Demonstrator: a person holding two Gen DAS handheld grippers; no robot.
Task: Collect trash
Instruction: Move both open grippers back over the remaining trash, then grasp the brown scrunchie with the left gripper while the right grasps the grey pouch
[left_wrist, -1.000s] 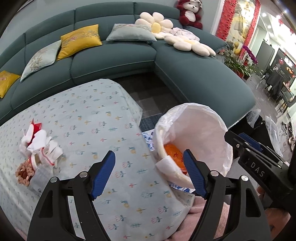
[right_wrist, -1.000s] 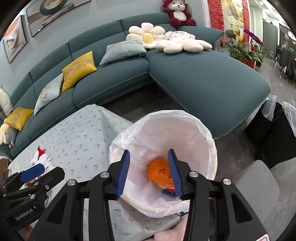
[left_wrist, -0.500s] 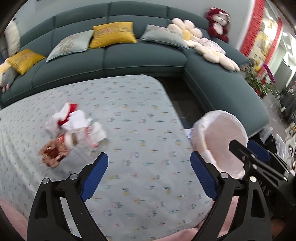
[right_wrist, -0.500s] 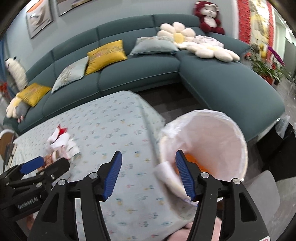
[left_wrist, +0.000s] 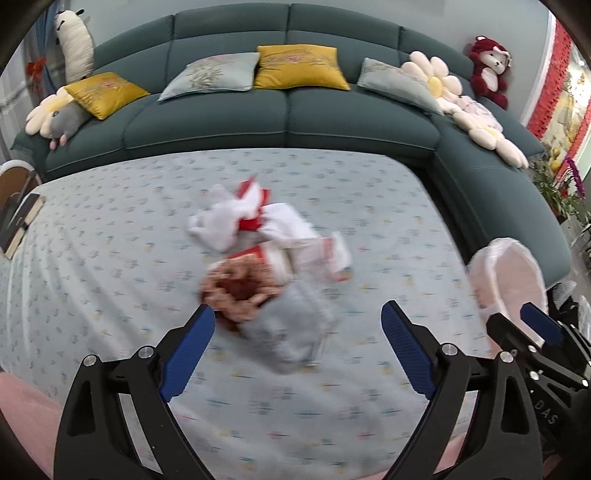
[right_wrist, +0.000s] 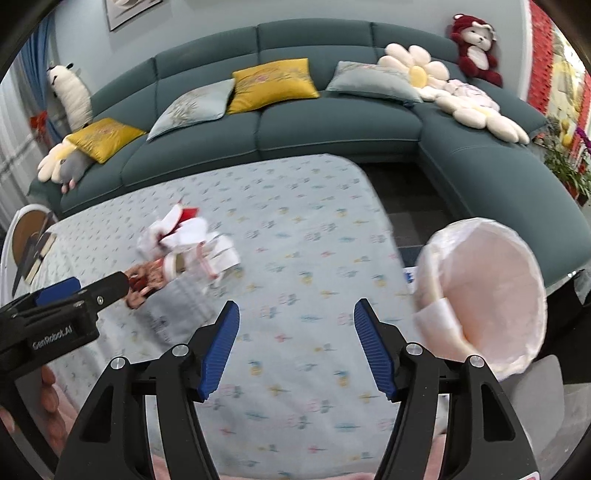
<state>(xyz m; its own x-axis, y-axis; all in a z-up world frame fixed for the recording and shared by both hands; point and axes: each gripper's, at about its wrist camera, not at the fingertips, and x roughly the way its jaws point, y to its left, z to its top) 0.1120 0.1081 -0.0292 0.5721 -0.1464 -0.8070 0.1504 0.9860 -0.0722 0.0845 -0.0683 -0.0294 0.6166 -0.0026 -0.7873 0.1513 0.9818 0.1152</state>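
Two hand-held grippers agape — left hand-held gripper (left_wrist: 297, 339), right hand-held gripper (right_wrist: 295, 341); trash pile (left_wrist: 269, 251)

1. Left gripper (left_wrist: 297, 341): black frame, blue ribbed pads (left_wrist: 186, 354).
2. Right gripper (right_wrist: 295, 345): same black and blue.
3. Ahead of the left gripper, a trash pile (left_wrist: 269, 254): white wrappers with red patches, a brownish-red crumpled piece nearest the pads, blurred.
4. Under both grippers, a tablecloth (right_wrist: 295, 229): pale blue with small scattered coloured motifs.
5. To the right of the right gripper, a bin liner (right_wrist: 487, 295): translucent white, pinkish inside.
6. Beyond, a sofa (left_wrist: 288, 122): dark teal, with mustard-yellow and grey-green cushions.
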